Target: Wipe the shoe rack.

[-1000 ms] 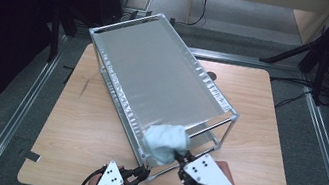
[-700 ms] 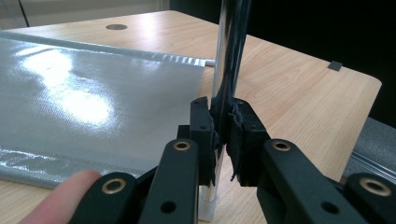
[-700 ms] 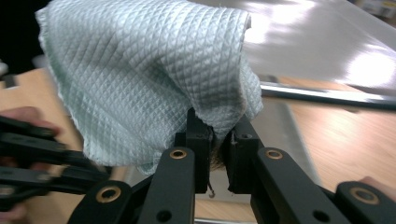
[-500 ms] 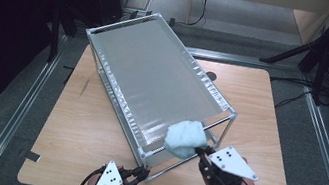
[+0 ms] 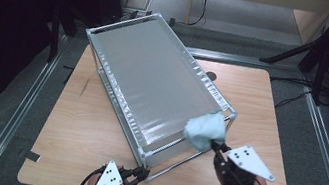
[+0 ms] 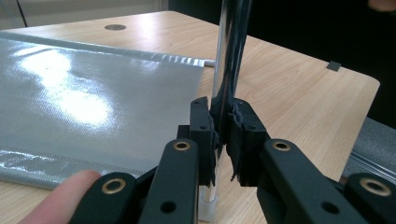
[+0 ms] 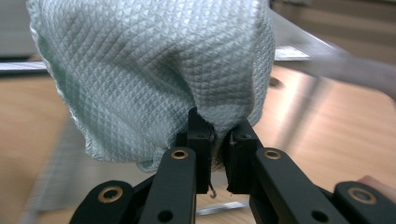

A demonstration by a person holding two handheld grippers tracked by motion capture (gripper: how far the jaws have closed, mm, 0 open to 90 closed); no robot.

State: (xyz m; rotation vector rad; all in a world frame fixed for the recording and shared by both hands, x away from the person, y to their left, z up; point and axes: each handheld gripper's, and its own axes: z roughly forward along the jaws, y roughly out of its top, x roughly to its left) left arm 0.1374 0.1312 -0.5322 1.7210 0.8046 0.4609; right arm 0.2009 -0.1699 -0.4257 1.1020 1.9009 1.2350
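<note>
On the wooden surface (image 5: pixel 85 130), the metal-framed rack (image 5: pixel 154 78) should be kept steadied by the left hand-held gripper (image 5: pixel 141 173), clamped on a chrome leg (image 6: pixel 229 60), while its shiny grey top near the right corner is wiped evenly with the pale green waffle-textured cloth (image 5: pixel 204 129), bunched and pinched by the right hand-held gripper (image 5: pixel 216 147).

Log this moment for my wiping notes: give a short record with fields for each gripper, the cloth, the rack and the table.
left gripper: shut on the rack's leg, near the table's front edge
right gripper: shut on the cloth
cloth: pale green, bunched, on the near right corner of the rack's top
rack: metal frame with a grey sheet on top, standing askew on the table
table: wooden
</note>
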